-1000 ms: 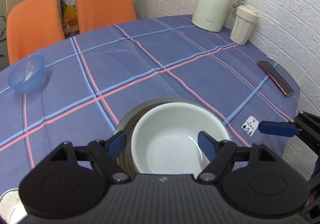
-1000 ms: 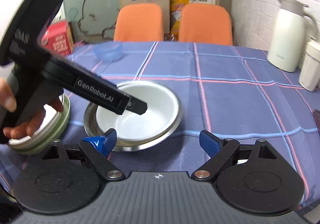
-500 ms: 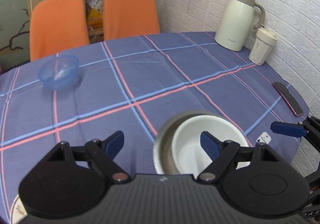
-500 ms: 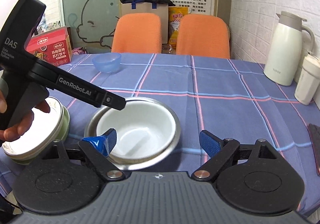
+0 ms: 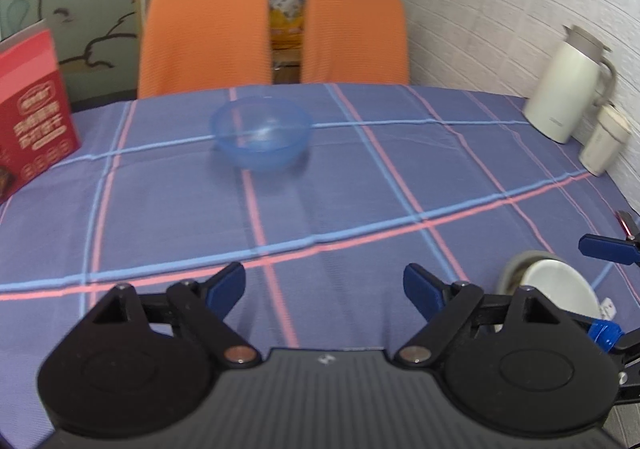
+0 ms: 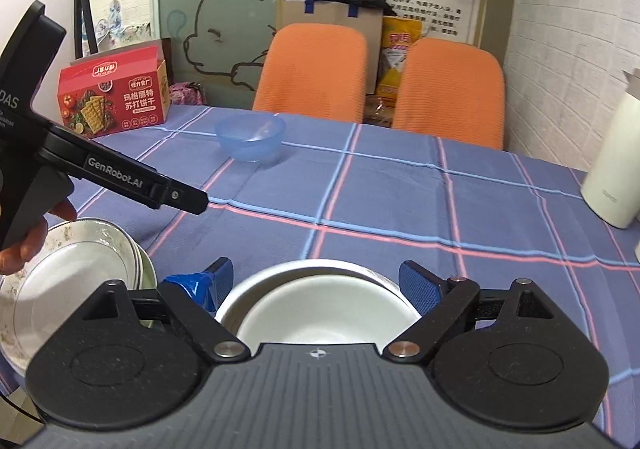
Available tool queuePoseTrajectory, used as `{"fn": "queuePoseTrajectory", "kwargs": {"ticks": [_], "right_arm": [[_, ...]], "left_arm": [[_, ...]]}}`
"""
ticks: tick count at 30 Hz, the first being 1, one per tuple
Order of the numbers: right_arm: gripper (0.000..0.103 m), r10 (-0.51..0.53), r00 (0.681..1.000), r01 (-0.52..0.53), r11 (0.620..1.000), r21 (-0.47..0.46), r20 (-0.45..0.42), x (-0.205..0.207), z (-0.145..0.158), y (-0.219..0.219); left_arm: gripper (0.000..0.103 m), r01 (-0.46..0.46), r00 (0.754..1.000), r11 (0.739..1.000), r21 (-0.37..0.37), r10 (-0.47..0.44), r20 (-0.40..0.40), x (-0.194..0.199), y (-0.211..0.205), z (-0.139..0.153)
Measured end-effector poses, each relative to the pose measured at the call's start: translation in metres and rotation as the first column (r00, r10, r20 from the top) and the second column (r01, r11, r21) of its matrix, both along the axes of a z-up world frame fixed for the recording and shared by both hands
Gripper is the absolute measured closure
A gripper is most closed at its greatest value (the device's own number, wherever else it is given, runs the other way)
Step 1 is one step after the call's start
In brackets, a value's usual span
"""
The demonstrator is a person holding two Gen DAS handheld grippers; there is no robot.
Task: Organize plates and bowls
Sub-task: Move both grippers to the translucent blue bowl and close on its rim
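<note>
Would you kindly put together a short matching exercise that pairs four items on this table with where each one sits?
Items:
1. blue plastic bowl
2. white bowl
3. stack of plates
4. cracker box

Places:
A. far left edge of the tablecloth
B. nested in a metal bowl, just ahead of the right claw
C. near left, below the left claw
D. alone, near the orange chairs

Pairs: 1-D, 2-B, 3-C, 4-A

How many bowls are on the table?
3: a blue bowl at the far side, and a white bowl nested in a metal bowl at the near edge. The stacked plates may hide more.
</note>
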State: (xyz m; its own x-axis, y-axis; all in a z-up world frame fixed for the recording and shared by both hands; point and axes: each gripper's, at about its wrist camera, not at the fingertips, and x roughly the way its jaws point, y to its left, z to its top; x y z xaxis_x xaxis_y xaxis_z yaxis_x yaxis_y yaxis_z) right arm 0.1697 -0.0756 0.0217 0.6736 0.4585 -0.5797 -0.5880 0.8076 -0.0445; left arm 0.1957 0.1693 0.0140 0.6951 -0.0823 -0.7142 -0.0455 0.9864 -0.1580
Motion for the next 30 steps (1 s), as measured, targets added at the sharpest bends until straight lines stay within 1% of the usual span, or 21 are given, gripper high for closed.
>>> {"fn": "queuePoseTrajectory", "kwargs": {"ticks": [5,10,16,19,21,24,26,30], "right_arm": [[0.026,0.05,0.998,-0.049,0.998,0.03,-0.029,0.019,-0.001,0.022],[0.026,0.077,0.997,-0.077,0.997,-0.013,-0.013,0.043,0.003,0.05],[0.026,0.142,0.99,-0.142,0.987,-0.071,-0.005,0.075,0.014,0.082],[0.026,0.176,0.984,-0.176,0.98,-0.098,-0.009,0.093,0.019,0.101],[0.026,0.201,0.979,-0.203,0.973,-0.112,-0.027,0.106,0.019,0.115],[0.026,0.215,0.974,-0.221,0.969,-0.109,-0.07,0.126,0.012,0.132],[0.026,0.222,0.969,-0.233,0.966,-0.108,-0.108,0.138,0.002,0.142],[0.026,0.215,0.96,-0.238,0.964,-0.116,-0.179,0.157,-0.019,0.157]], "left_arm": [[0.017,-0.081,0.997,0.997,-0.012,0.081,-0.013,0.006,0.042,-0.006],[0.017,-0.111,0.994,0.993,-0.028,0.111,-0.01,0.026,0.069,-0.001],[0.017,-0.092,0.995,0.996,-0.02,0.093,0.023,0.075,0.087,0.013],[0.017,-0.093,0.995,0.995,-0.042,0.094,0.027,0.109,0.096,0.017],[0.017,-0.095,0.995,0.994,-0.058,0.096,0.01,0.13,0.1,0.015],[0.017,-0.092,0.996,0.993,-0.08,0.09,-0.028,0.157,0.102,0.005],[0.017,-0.084,0.996,0.992,-0.095,0.08,-0.048,0.169,0.102,-0.002],[0.017,-0.066,0.996,0.993,-0.101,0.059,-0.068,0.185,0.102,-0.015]]}}
